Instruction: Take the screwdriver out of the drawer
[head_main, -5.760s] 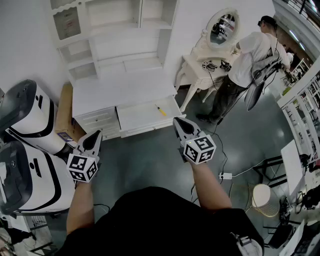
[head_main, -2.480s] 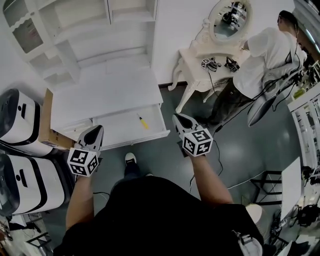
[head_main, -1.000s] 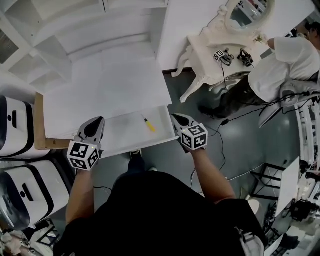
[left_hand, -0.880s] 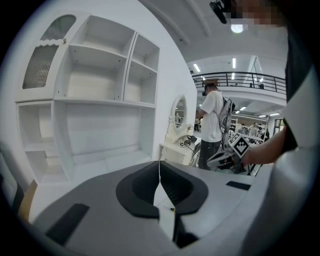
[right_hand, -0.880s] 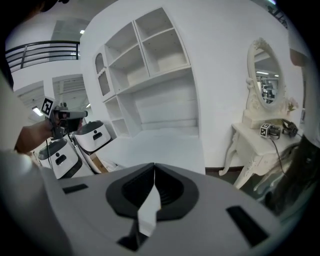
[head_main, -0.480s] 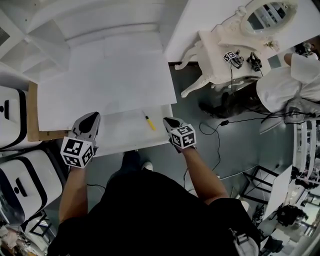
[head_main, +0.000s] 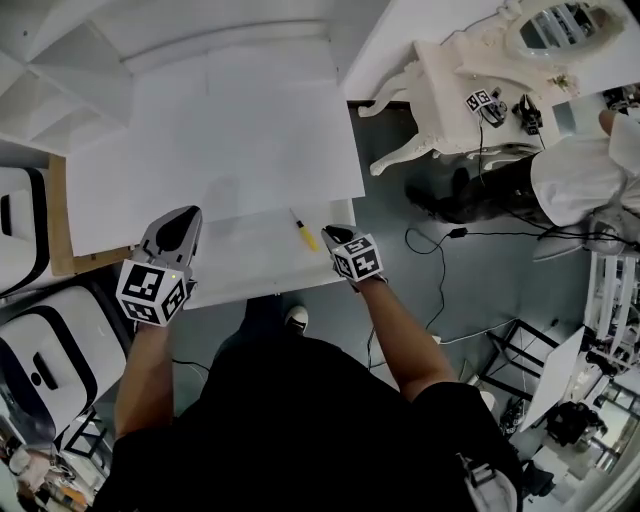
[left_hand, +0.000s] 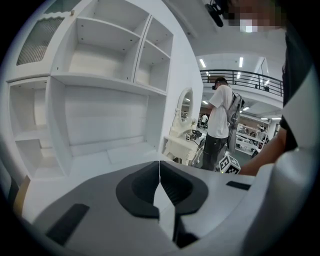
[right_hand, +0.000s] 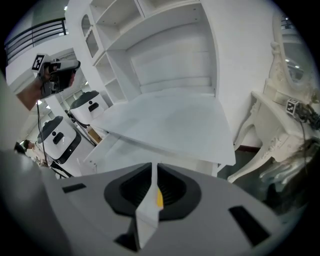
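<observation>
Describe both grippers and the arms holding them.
Left gripper and right gripper: grey shells, black tapered jaws, ribbed inside, each carrying a white cube of black square markers. The right's jaws are opening, not yet on the screwdriver. Arms bare below a black short-sleeved top.

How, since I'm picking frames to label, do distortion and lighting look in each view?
Head view: fisheye bows the desk edges; even light, the yellow screwdriver stands out on white. Left gripper view: dark circular vignette, curved shelves, mosaic patch at top. Right gripper view: same vignette, bright white surfaces with little contrast.
</observation>
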